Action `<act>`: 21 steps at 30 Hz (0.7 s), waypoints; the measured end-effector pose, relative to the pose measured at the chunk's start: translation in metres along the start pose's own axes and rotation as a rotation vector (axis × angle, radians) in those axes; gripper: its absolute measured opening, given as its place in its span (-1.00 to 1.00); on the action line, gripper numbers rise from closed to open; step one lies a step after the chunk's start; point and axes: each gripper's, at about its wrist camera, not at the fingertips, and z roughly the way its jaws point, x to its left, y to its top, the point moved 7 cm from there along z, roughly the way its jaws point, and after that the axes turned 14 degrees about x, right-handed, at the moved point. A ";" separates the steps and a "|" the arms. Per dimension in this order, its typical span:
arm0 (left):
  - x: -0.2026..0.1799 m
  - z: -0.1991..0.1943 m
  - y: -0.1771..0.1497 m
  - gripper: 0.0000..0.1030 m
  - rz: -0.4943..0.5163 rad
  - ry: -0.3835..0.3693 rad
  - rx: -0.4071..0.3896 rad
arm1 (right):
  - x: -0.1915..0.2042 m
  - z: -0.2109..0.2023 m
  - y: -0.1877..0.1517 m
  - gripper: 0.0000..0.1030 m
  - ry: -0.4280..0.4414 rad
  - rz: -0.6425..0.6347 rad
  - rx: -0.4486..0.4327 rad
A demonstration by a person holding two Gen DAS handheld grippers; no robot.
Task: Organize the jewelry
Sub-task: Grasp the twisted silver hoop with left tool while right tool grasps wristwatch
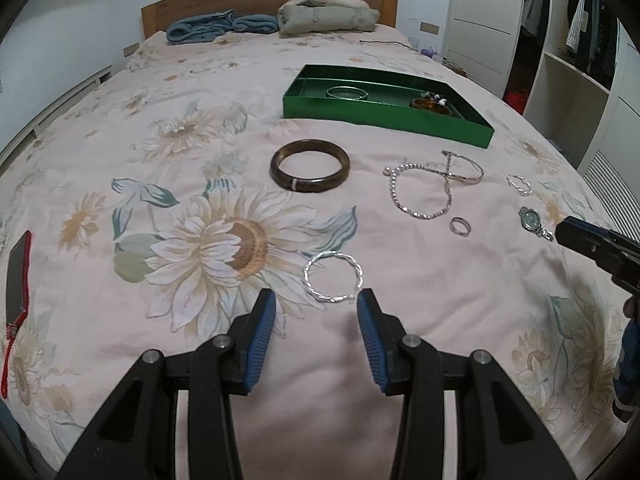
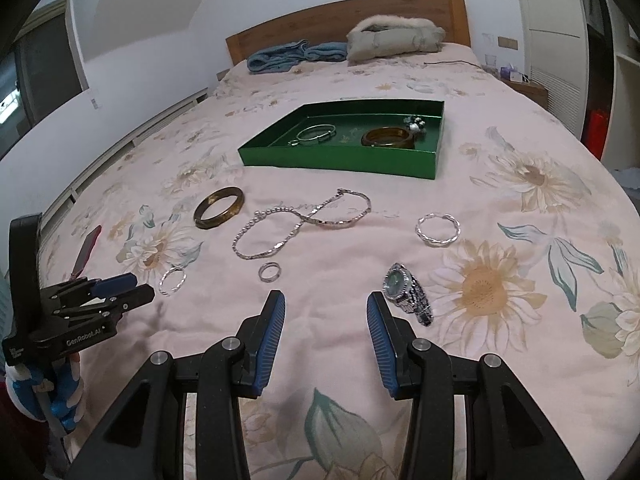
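On floral bedspread (image 1: pixel 120 152), twisted silver bangle (image 1: pixel 333 276)

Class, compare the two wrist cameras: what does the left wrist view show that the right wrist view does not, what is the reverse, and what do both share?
Only the left wrist view: the left gripper head-on, jaws open just before a twisted silver bangle, and the right gripper's black tip at the edge.

Only the right wrist view: the right gripper head-on, jaws open, and the left gripper seen from the side.

Both: the green tray, dark brown bangle, silver chain necklace, plain silver ring and silver wristwatch.
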 end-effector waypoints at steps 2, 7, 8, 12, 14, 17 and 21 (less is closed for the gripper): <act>-0.002 0.002 0.001 -0.21 0.006 -0.004 -0.002 | -0.005 0.001 0.000 -0.18 -0.006 0.010 -0.003; -0.011 0.008 0.005 -0.21 0.019 -0.024 -0.006 | -0.021 0.003 0.000 -0.18 -0.033 0.028 -0.001; -0.011 0.010 0.005 -0.21 0.018 -0.027 -0.004 | -0.025 0.004 0.000 -0.18 -0.037 0.033 0.000; -0.010 0.020 0.008 -0.21 0.009 -0.022 0.010 | -0.036 0.008 0.000 -0.18 -0.045 0.042 0.005; -0.009 0.023 0.008 -0.21 0.005 -0.022 0.014 | -0.040 0.013 0.002 -0.18 -0.049 0.039 0.013; -0.009 0.027 0.011 -0.21 0.008 -0.018 0.014 | -0.045 0.020 0.005 -0.18 -0.045 0.039 0.022; -0.010 0.034 0.014 -0.21 0.013 -0.012 0.018 | -0.051 0.033 0.012 -0.18 -0.048 0.030 0.039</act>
